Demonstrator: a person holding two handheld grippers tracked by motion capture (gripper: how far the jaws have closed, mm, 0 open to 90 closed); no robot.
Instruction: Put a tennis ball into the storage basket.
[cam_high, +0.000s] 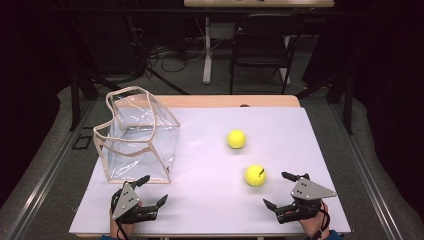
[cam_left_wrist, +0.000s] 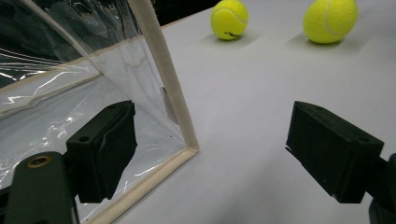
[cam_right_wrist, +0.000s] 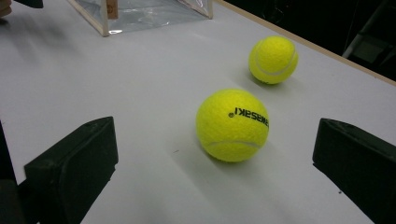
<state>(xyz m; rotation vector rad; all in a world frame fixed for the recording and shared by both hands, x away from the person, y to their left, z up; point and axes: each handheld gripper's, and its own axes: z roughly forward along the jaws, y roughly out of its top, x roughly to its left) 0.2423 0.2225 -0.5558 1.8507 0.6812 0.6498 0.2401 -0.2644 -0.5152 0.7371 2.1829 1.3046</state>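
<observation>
on the white table, near tennis ball lies just beyond right gripper.

Table brightly lit, surroundings dark; soft shadows; glare on clear bag; slight blur

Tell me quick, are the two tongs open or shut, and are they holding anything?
Left tongs: open, holding nothing, next to the clear bag.
Right tongs: open, holding nothing, facing the nearer tennis ball.

bag left | two balls right, apparently apart
</observation>
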